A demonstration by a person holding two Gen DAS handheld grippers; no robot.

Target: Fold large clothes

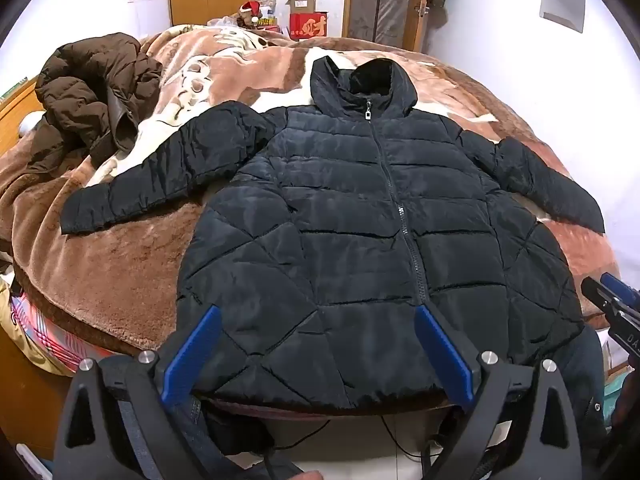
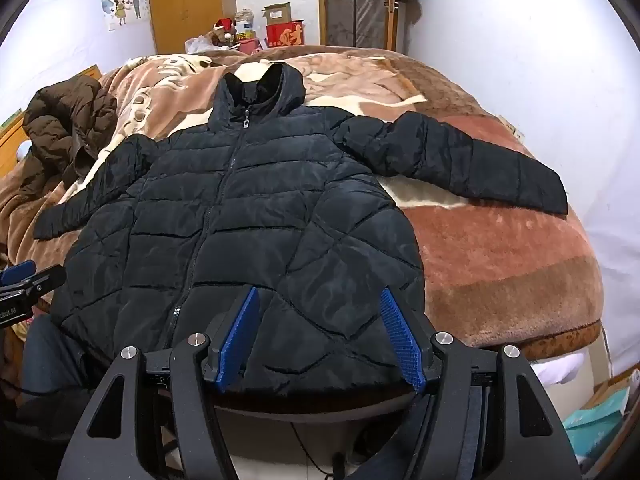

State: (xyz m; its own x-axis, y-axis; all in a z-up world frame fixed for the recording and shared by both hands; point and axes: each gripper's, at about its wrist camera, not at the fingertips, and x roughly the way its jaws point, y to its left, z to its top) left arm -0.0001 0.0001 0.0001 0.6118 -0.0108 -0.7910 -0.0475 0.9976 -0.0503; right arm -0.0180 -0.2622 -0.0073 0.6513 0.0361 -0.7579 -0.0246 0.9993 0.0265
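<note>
Left wrist view: black jacket [image 1: 360, 220] flat on bed blanket [image 1: 132, 264], both grippers' fingers [image 1: 192, 352] apart, empty.

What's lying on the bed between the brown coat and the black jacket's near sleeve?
Only blanket. In the left wrist view, bare cream-and-brown plush separates the heaped brown coat from the black jacket's outstretched sleeve; nothing else lies there.

Black quilted jacket [image 1: 360, 220], brown blanket [image 1: 132, 264], blue-padded claw [image 1: 316, 352]
</note>
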